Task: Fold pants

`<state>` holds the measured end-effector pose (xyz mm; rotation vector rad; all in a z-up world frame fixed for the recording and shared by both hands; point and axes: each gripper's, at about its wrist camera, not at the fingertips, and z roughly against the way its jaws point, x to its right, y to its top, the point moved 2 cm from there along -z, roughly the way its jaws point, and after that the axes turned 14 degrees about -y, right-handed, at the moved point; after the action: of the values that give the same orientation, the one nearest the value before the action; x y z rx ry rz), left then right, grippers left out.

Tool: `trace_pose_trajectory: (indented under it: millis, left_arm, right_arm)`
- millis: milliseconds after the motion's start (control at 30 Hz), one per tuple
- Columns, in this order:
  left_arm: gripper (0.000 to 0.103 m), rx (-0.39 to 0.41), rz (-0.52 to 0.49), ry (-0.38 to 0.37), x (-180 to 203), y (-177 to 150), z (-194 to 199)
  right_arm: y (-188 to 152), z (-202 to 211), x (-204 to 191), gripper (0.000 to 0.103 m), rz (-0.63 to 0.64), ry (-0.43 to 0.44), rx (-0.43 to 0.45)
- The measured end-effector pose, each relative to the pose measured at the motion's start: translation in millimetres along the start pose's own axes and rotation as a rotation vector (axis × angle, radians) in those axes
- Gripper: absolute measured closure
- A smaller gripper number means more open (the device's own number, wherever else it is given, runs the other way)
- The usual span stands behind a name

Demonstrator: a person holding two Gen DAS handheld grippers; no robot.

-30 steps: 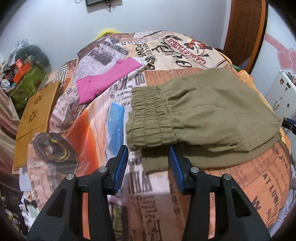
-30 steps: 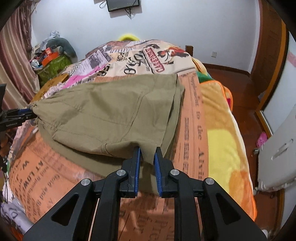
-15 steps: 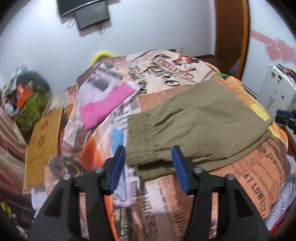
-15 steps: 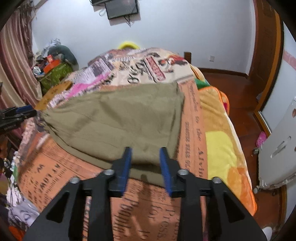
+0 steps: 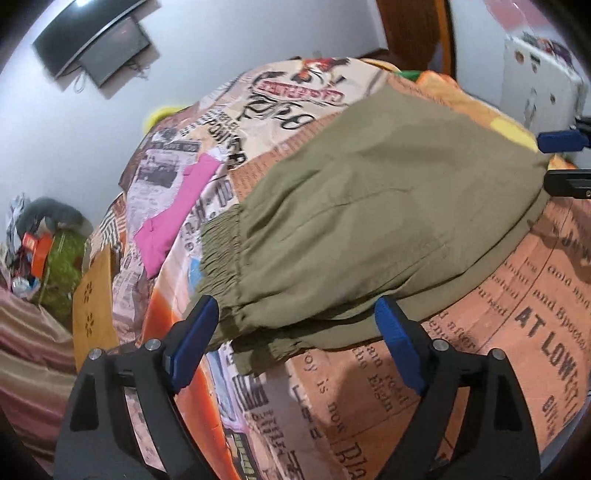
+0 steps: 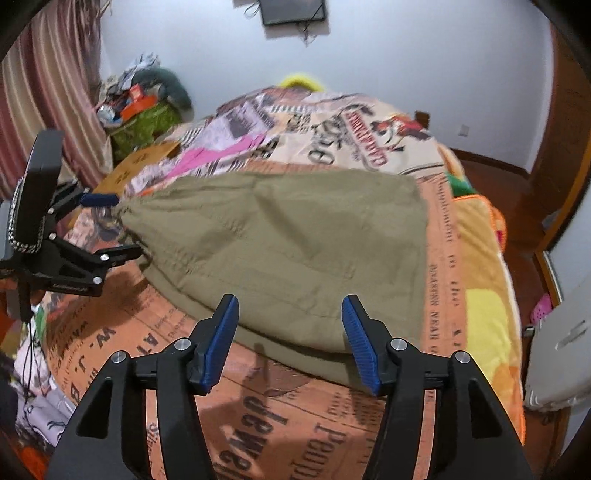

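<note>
The olive green pants lie folded flat on the newspaper-print bedspread, elastic waistband at the left. My left gripper is wide open and empty, just in front of the waistband corner. In the right wrist view the pants lie across the bed. My right gripper is wide open and empty, just in front of the pants' near edge at the leg end. Each gripper shows at the edge of the other's view.
A pink garment lies on the bed beyond the waistband. A wooden board and a cluttered green basket stand at the bed's left side. A white appliance stands right of the bed. A wooden door is behind.
My right gripper has let go of the pants' leg end and opened wide. Both grippers have backed off a little from the folded pants. The left gripper has opened wider.
</note>
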<state>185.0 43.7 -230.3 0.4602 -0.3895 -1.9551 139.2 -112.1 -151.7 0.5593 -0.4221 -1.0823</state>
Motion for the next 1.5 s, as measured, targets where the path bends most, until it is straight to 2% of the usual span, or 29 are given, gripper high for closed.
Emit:
trace_pose_trajectory:
  millis: [100,233,333,533,800,867,900,933,967,1000,1033,1067,1133,1233,1333,1500]
  left_arm:
    - [0.016,-0.007,-0.066,0.014,11,4,-6]
    - [0.016,-0.007,-0.146,-0.012,26,8,-11]
    - [0.016,-0.008,-0.173,-0.014,32,11,-16]
    - [0.016,0.027,-0.094,-0.089,19,23,-9]
    - [0.016,0.077,-0.034,-0.140,9,32,6]
    - [0.016,0.084,-0.033,-0.163,11,30,8]
    - [0.017,0.085,-0.035,-0.182,13,28,8]
    - [0.019,0.085,-0.040,-0.194,16,26,7]
    - [0.021,0.084,-0.046,-0.198,18,25,7]
    - [0.027,0.078,-0.057,-0.200,22,24,5]
    - [0.033,0.072,-0.068,-0.194,26,23,3]
    - [0.036,0.068,-0.073,-0.188,27,22,1]
    - [0.053,0.059,-0.083,-0.173,32,22,-3]
    - [0.068,0.068,-0.079,-0.160,33,21,-5]
    - [0.077,0.089,-0.054,-0.185,30,19,0]
    - [0.079,0.105,-0.049,-0.214,32,14,8]
  right_arm:
    - [-2,-6,-9,0.049,0.021,0.014,-0.016]
    - [-1,-9,-21,0.049,0.042,0.048,-0.021]
    - [1,-13,-30,0.049,0.068,0.065,-0.022]
    - [4,-19,-48,0.049,0.114,0.096,-0.022]
    - [12,-30,-60,0.049,0.154,0.093,0.006]
    - [13,-33,-58,0.054,0.135,0.089,0.006]
    - [13,-35,-56,0.065,0.125,0.094,0.005]
    - [13,-36,-55,0.073,0.118,0.103,-0.001]
    - [14,-37,-55,0.077,0.114,0.111,-0.006]
    - [13,-37,-54,0.084,0.113,0.122,-0.009]
    - [12,-36,-55,0.087,0.116,0.123,-0.004]
    - [12,-35,-55,0.087,0.119,0.122,0.000]
    - [11,-31,-57,0.093,0.132,0.120,0.015]
    - [12,-27,-57,0.094,0.140,0.115,0.029]
    - [13,-22,-55,0.095,0.142,0.112,0.038]
    - [8,-16,-56,0.095,0.165,0.115,0.033]
